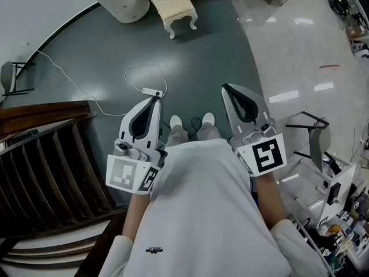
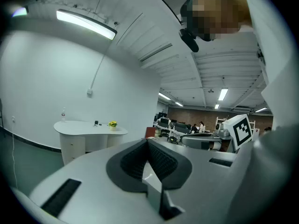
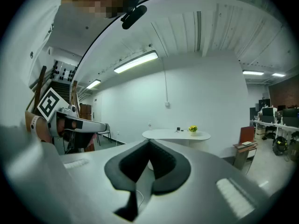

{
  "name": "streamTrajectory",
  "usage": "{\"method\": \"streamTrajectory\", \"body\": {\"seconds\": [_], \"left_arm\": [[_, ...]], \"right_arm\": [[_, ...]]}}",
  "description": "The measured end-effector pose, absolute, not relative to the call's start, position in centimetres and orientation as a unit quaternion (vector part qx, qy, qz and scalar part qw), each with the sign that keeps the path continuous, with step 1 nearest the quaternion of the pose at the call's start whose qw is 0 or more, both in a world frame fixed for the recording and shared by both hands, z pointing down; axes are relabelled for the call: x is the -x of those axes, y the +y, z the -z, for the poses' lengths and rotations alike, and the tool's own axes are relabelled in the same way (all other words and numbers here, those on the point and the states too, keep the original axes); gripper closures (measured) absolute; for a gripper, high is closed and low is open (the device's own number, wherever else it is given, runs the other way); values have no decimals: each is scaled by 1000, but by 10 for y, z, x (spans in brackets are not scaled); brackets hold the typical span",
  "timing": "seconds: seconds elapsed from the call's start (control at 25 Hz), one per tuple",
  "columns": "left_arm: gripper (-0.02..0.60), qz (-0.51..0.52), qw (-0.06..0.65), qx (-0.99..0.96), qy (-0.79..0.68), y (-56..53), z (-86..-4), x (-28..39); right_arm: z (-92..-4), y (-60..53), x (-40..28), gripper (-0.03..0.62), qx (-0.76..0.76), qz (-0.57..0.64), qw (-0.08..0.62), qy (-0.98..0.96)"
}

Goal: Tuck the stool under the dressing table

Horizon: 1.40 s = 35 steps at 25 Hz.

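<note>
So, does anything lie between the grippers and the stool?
Only a thin white cable, looped on the dark floor just ahead of the left gripper. The stool stands farther on, beside the dressing table; nothing else visible lies between.

A white cable (image 1: 151,92) loops on the floor (image 1: 190,62) just ahead of the jaws; wooden stairs (image 1: 52,172) stand to their left, a grey chair (image 1: 319,146) to their right.

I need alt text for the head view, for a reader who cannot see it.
Seen from above, a person in a white top holds the left tongs and right tongs, both shut and empty, over a dark green floor. They point toward a cream stool that stands beside the white dressing table, not under it.
</note>
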<state>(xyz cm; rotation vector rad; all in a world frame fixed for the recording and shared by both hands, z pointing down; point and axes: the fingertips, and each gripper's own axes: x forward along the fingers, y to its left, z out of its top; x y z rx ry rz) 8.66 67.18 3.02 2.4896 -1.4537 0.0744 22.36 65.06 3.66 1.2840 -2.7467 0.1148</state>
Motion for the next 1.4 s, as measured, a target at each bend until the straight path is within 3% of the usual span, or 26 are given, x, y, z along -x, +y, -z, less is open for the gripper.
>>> {"method": "streamTrajectory", "body": {"seconds": [0.36, 0.56, 0.76, 1.0, 1.4], "left_arm": [[572, -31, 131, -851, -507, 664, -34, -143], [572, -34, 165, -845, -508, 650, -45, -160], [572, -50, 147, -836, -526, 632, -42, -162], [572, -49, 138, -830, -539, 599, -43, -151], [572, -50, 143, -840, -521, 456, -66, -88]], "right_arm": [[-46, 648, -283, 585, -404, -67, 39, -912], [-49, 639, -301, 585, -375, -47, 59, -924], [-56, 619, -321, 583, -386, -50, 72, -918], [-54, 586, -314, 583, -379, -55, 39, -923], [-76, 454, -249, 583, -401, -41, 64, -913]]}}
